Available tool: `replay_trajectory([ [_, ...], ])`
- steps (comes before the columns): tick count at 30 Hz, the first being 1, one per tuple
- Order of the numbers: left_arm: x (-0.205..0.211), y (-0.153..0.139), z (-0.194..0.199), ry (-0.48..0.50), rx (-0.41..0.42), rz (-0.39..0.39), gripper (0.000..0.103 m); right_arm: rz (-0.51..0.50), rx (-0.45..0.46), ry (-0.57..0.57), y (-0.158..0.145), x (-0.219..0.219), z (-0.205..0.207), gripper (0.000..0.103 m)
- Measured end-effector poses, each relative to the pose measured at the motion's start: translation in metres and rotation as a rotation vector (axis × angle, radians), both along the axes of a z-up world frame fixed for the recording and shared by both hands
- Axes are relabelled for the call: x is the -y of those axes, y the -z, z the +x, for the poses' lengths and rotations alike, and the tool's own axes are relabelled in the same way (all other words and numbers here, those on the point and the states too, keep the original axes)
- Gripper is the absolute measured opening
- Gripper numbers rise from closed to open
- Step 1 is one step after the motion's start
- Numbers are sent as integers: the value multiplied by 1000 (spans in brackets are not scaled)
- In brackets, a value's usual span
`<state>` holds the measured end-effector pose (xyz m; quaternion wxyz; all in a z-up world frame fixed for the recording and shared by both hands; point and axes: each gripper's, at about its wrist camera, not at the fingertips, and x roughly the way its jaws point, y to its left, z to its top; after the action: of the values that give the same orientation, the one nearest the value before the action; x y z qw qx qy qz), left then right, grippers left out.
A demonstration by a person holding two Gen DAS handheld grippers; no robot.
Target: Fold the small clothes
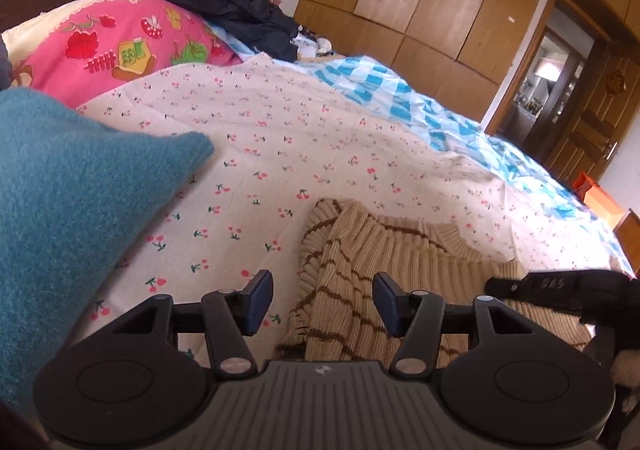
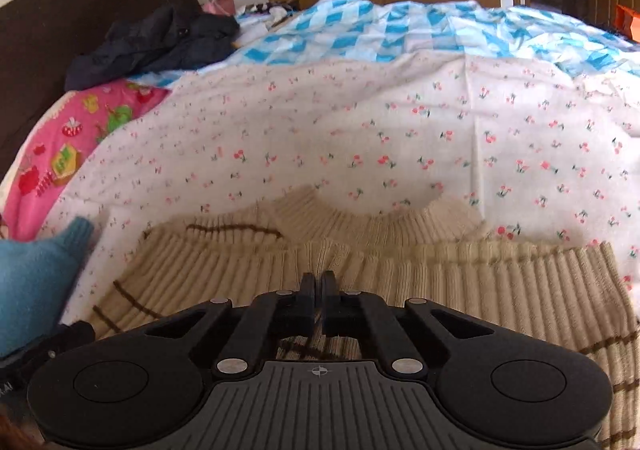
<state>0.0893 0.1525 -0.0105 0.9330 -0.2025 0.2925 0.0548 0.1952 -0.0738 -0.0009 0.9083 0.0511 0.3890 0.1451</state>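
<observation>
beige striped knit sweater point(image 2: 420, 262) lying on the cherry-print sheet point(image 2: 360, 138) at the near edge, right gripper point(image 2: 318, 290) pinched tight on a fold of it, left gripper point(image 1: 322, 300) wide open holding nothing over its left edge, teal knit point(image 1: 72, 186) off left

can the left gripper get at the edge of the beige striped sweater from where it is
Probably yes. The left gripper is open, with the beige striped sweater's edge lying right between and under its fingers on the cherry-print sheet. Nothing lies between them; the teal garment sits off to the side.
</observation>
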Motion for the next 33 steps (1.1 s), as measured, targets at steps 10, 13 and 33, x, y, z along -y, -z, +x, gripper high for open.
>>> replay_trajectory([
  [10, -7, 6, 1, 17, -45, -55, 62, -22, -80, 55, 26, -5, 21, 6],
  [13, -11, 4, -4, 2, -35, -72, 62, -39, -32, 56, 9, -11, 12, 13],
  [33, -19, 11, -16, 20, -114, -133, 62, 70, -170, -233, 6, -141, 35, 4],
])
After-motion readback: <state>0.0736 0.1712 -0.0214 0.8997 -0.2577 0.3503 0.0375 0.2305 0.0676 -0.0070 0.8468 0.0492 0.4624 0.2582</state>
